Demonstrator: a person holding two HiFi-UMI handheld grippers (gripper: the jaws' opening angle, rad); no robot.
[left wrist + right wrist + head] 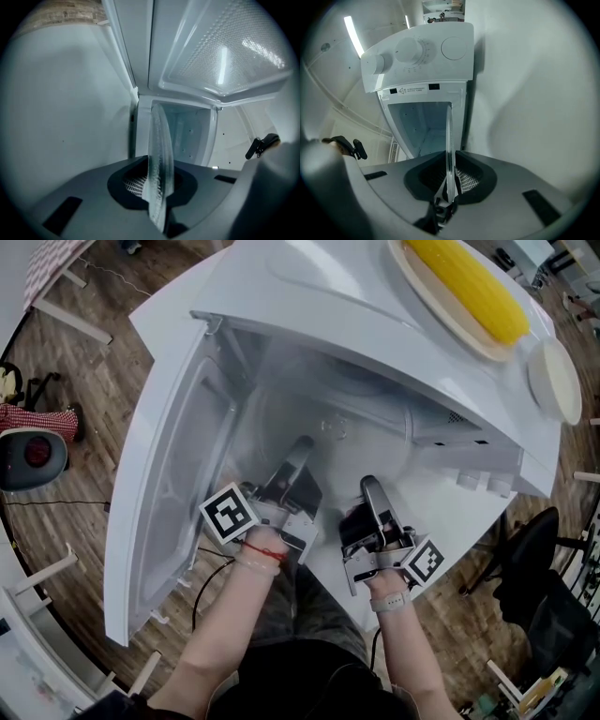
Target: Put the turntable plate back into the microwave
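The clear glass turntable plate (336, 430) lies flat in the mouth of the white microwave (309, 296), whose door (173, 484) hangs open at the left. My left gripper (298, 454) is shut on the plate's near left rim. My right gripper (368, 488) is shut on its near right rim. In the left gripper view the plate (159, 154) stands edge-on between the jaws of the left gripper (158, 190), with the cavity beyond. In the right gripper view the plate's thin edge (449, 140) runs from the right gripper (448, 185) toward the cavity, below the control knobs (408, 49).
On top of the microwave sit a dish with a yellow corn cob (469, 287) and a round white lid (555, 381). A red and grey appliance (33, 456) stands on the wooden floor at the left. A black chair (534, 568) is at the right.
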